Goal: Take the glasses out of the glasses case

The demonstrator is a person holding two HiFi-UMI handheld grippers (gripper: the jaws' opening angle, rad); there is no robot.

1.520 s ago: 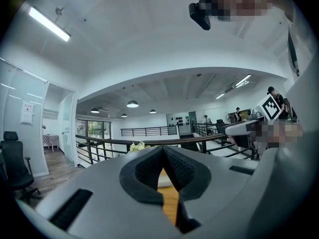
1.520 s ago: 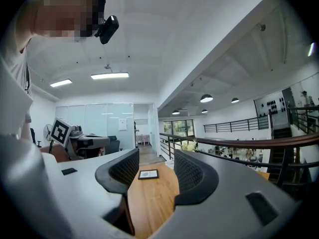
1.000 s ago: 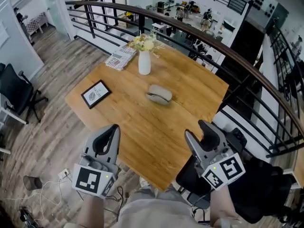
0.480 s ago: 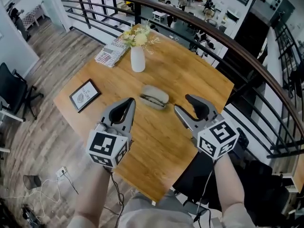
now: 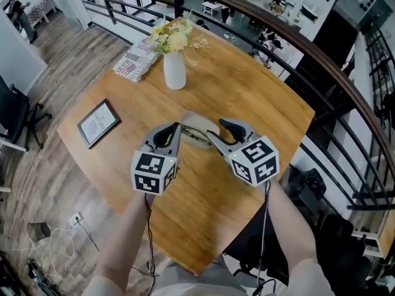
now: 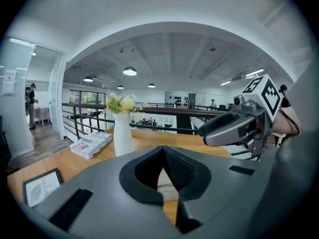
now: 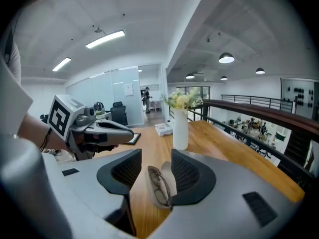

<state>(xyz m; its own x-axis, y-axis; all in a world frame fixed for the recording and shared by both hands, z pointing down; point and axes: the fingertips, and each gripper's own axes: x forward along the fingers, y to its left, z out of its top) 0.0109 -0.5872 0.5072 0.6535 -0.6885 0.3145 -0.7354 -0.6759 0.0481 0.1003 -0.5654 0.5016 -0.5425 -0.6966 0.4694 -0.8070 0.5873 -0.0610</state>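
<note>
A beige glasses case [image 5: 196, 123] lies open in the middle of the wooden table [image 5: 265, 103]. Dark-rimmed glasses [image 7: 159, 186] rest inside it, against the raised lid [image 7: 170, 175]. My left gripper [image 5: 175, 128] hovers just left of the case, jaws shut and empty; in the left gripper view [image 6: 163, 151] a strip of the case [image 6: 167, 183] shows below the meeting tips. My right gripper [image 5: 216, 129] is at the case's right end. Its jaws are closing, and in the right gripper view [image 7: 156, 156] the case sits in the gap, with neither pad touching it.
A white vase [image 5: 174, 70] of flowers stands behind the case, folded newspapers [image 5: 132, 61] lie at the far left corner, and a framed picture [image 5: 97, 123] lies at the left. A dark railing [image 5: 296, 37] curves round the table's far side.
Both grippers have come forward and down from the near table edge to either side of the case. The right jaws have narrowed a little.
</note>
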